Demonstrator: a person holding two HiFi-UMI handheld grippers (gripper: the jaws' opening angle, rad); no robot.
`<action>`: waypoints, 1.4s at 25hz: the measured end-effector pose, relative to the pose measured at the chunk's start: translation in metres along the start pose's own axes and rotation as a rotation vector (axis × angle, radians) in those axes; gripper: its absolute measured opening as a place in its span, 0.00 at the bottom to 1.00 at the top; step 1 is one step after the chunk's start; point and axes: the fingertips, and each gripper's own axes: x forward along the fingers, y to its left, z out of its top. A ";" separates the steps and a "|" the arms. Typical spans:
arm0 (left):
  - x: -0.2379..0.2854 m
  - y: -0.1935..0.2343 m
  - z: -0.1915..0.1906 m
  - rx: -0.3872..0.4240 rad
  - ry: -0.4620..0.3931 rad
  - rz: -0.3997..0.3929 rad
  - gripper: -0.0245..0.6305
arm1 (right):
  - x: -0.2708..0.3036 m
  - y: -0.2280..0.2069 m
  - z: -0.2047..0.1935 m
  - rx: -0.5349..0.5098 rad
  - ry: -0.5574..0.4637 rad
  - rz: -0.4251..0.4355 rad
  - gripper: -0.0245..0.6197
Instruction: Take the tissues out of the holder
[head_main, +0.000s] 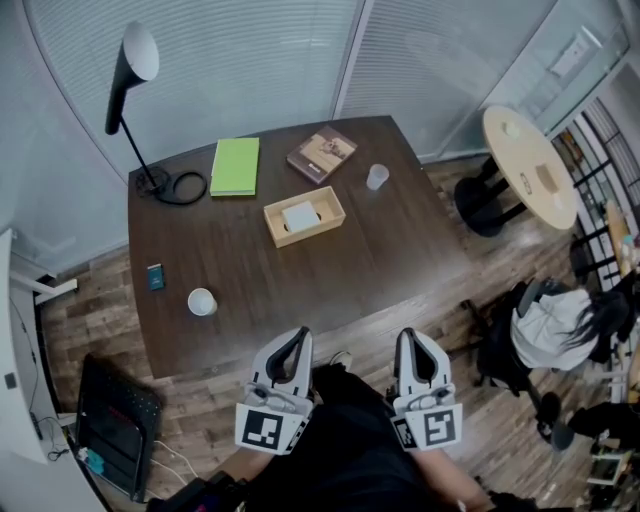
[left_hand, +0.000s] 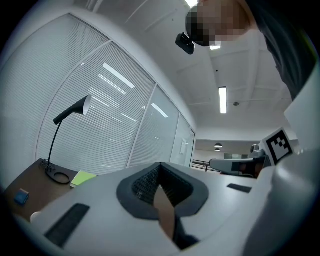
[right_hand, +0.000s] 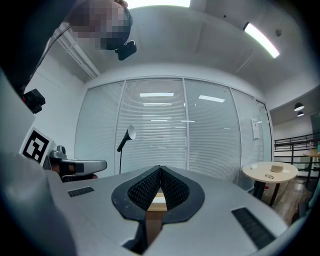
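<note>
A: Any print legible?
B: None. Brown book (head_main: 322, 153), far side of table (head_main: 380, 250): cover too small to read. Left gripper (head_main: 298, 338) and right gripper (head_main: 410, 338) cubes: black-white square patterns, no letters.

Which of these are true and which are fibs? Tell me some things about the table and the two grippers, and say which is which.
1. The white tissues lie in the open wooden holder. True.
2. The left gripper holds a tissue. False: it is shut on nothing, short of the dark wooden table.
3. The flat green notebook lies between the black desk lamp and the brown book. True.
4. The small white cup stands on the notebook. False: it stands on bare table, near the front left corner.
5. The right gripper is shut. True.
</note>
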 end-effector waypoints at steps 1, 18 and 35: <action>0.001 -0.001 -0.001 0.001 0.003 -0.001 0.04 | -0.001 0.001 -0.001 0.002 0.002 0.001 0.05; 0.006 -0.018 -0.004 0.014 0.026 -0.019 0.04 | 0.014 0.021 -0.004 0.016 -0.004 0.077 0.05; 0.063 -0.006 -0.011 0.028 0.061 0.041 0.04 | 0.053 -0.022 -0.013 0.047 0.007 0.121 0.05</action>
